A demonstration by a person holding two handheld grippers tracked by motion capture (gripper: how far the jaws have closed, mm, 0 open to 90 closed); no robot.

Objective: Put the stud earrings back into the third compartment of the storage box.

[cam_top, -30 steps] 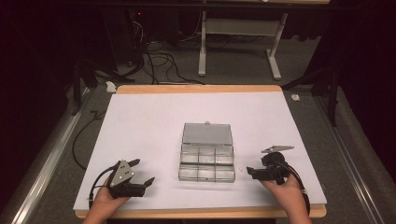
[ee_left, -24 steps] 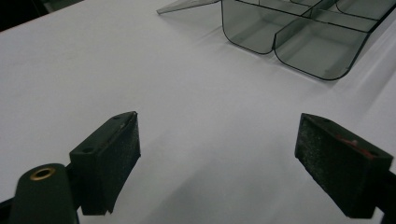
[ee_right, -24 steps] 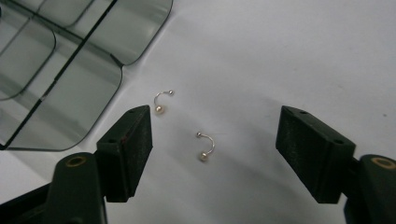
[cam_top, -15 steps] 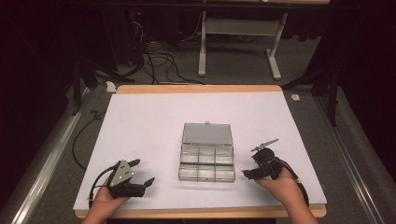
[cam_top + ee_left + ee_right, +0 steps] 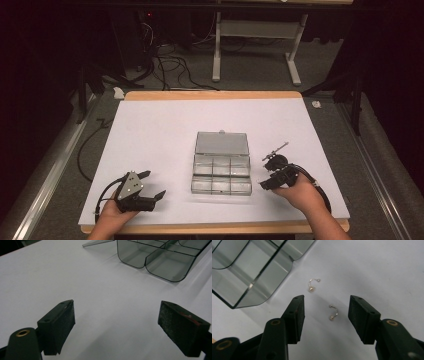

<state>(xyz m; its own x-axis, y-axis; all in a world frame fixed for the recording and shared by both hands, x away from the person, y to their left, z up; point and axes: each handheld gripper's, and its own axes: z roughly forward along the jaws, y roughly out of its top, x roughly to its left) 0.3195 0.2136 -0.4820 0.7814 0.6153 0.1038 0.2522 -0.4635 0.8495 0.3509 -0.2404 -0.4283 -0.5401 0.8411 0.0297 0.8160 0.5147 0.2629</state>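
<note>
Two earrings on sheet; my right gripper (image 5: 325, 311) wide open, empty, straddling nearer earring (image 5: 333, 312). Next: lower, pinch, carry to box (image 5: 254, 272). Left gripper (image 5: 122, 327) open, idle.

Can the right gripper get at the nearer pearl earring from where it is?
Probably yes. The right gripper is open, and the nearer earring lies loose on the white table cover between its jaws, apart from the other earring and the clear box. Nothing blocks the way.
</note>
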